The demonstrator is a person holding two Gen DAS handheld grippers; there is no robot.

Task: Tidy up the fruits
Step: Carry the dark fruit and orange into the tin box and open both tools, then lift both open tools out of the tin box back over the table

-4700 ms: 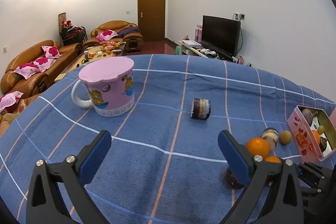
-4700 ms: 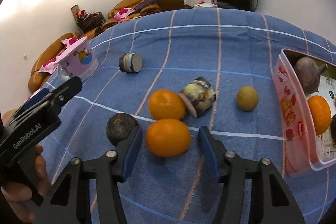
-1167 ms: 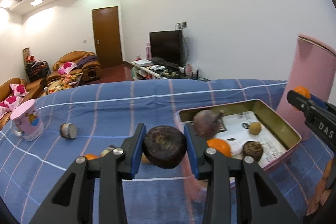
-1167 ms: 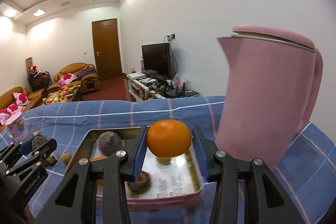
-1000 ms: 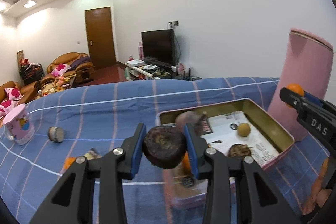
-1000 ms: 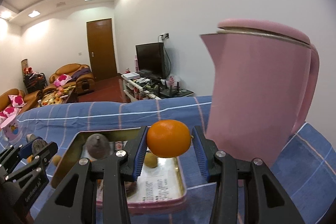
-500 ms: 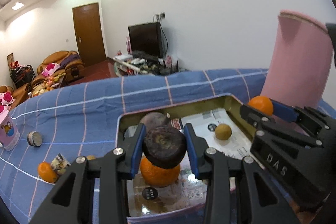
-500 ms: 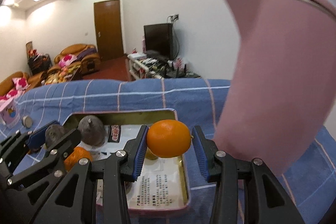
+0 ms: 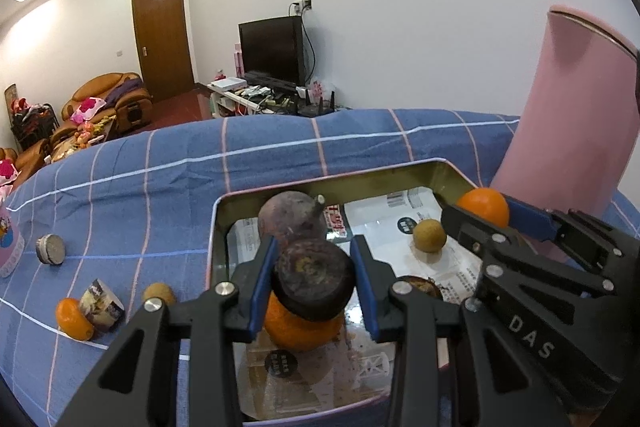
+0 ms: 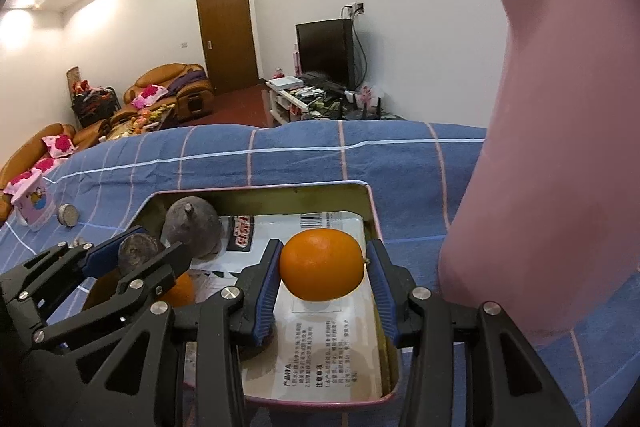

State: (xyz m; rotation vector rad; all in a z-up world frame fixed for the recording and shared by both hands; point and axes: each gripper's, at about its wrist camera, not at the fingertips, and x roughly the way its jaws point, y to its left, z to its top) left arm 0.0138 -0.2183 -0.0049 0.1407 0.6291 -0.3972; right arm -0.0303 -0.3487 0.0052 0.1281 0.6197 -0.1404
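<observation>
A: Which step is in hand now?

B: I judge it is the placing step. Both fruits are carried above the shallow pink metal tin with a gold inside (image 9: 448,173), which lies on the blue checked cloth of the worktop (image 9: 160,179). The left tool (image 9: 314,281) is clenched on a dark brown wrinkled round fruit (image 9: 312,277), held over the near left part of the tin, just above an orange (image 9: 296,331) that lies in it. The right tool (image 10: 322,269) grasps a smooth orange citrus fruit (image 10: 322,265) over the right half of the tin, above the printed paper lining (image 10: 332,355).

A: What does the next move call for?

B: In my view, each tool must go lower and then loosen its pads. The left one should shift a little aside from the orange; otherwise the dark fruit may roll off it. Also the two tools are close together, so they should not collide.

A: Is other fruit waiting?

B: Yes. To the left of the tin, on the cloth, I see a small orange (image 9: 72,319) and a small tan round fruit (image 9: 159,293).

A: Any writing?

B: "DAS" in white letters on the right tool, in the left wrist view. The paper lining has Chinese print and a barcode, too small for me to read.
</observation>
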